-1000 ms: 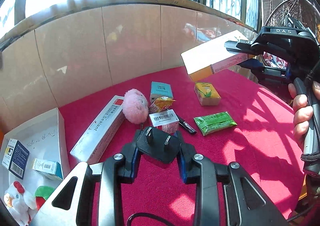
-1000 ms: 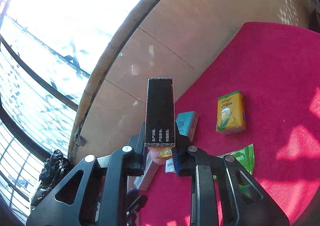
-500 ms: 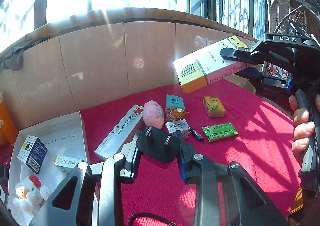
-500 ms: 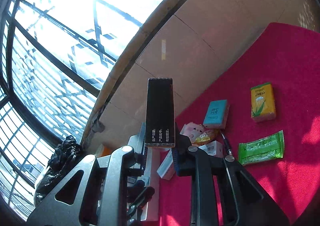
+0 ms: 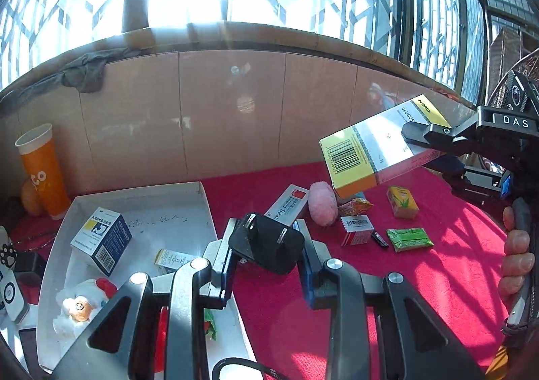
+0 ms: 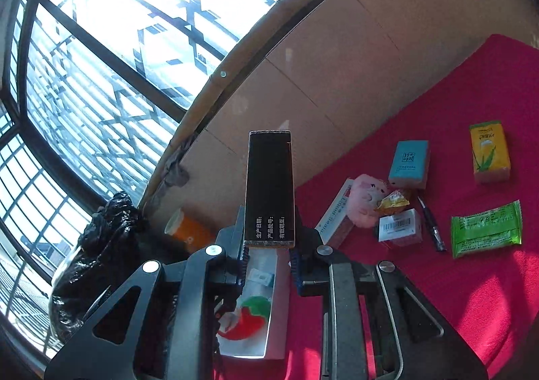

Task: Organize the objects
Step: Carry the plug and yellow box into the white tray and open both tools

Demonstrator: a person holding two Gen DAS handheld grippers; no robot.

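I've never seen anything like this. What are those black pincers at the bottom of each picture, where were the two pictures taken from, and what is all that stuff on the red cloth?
There is no robot here: a person holds a two-fingered gripping tool in each hand, and each tool carries a wide-angle camera looking along its fingers. So one picture is from the left tool, the other from the right tool.

The left tool grips a black plug. The right tool grips a yellow-ended box, seen end-on in its own picture.

On the red cloth lie a long white box, a pink plush, a green packet, a yellow carton and smaller items. At the left a white tray already holds small boxes and a toy.
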